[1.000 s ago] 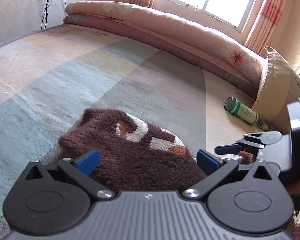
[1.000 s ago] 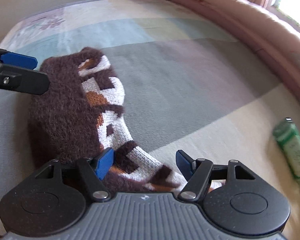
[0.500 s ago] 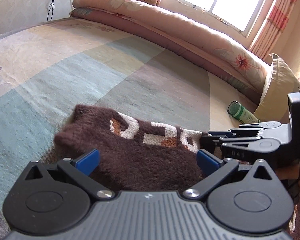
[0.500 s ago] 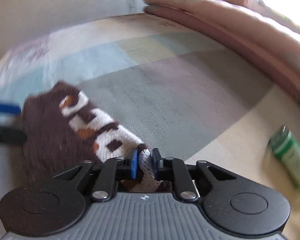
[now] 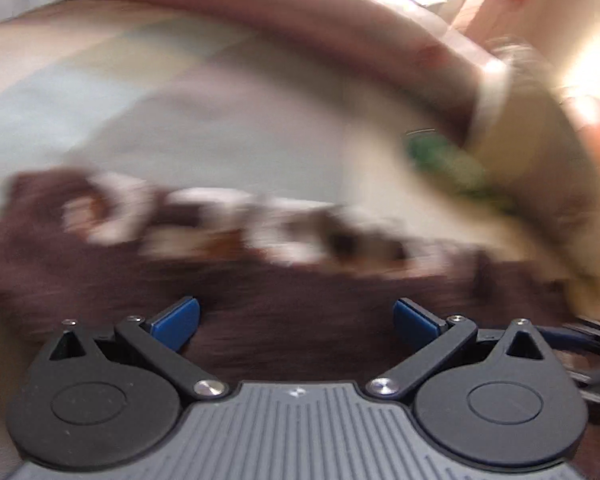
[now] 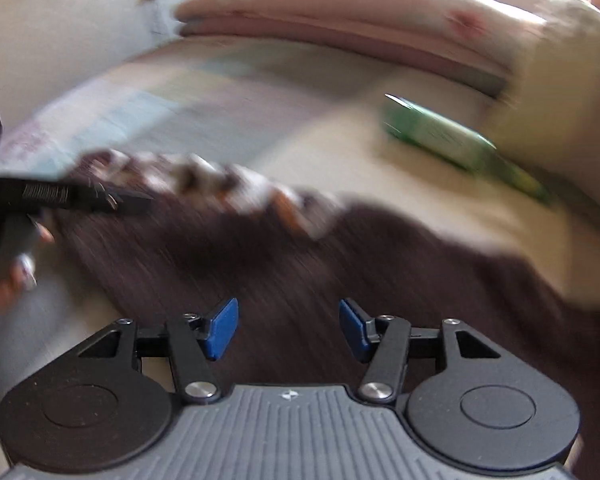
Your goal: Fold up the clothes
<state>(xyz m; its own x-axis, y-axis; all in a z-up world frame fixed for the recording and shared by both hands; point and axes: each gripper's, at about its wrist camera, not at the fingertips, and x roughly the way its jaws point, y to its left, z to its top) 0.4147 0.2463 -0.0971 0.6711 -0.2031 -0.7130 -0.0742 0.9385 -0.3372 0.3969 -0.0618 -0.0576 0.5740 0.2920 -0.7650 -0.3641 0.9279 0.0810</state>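
On the bed, over a patchwork cover of pale blue, grey and cream blocks, one brown fuzzy garment is spread out; both views are heavily blurred.

Left hand-held gripper: jaws are set wide apart, with the blue pads well separated. Nothing is seen clamped between them. The brown garment lies directly ahead of and beneath the opening, filling the gap between the pads; whether the pads touch the pile cannot be told.

Right hand-held gripper: jaws are released, the blue pads parted, though less widely than on the left. Nothing is held. Brown fabric is seen between and beyond the pads, running off to the right edge of the view.

Garment: a band of white and orange patterning is carried along its far edge, across the width of the left view and toward the upper left in the right view. The plain brown part lies nearest both grippers.

Also recorded: a green bottle lying on its side on the bed beyond the garment, just beside a cream pillow; a rolled pink quilt along the far edge of the bed. At the left of the right view, the left hand-held gripper is seen from the side over the patterned edge, with fingers of a hand on its handle.
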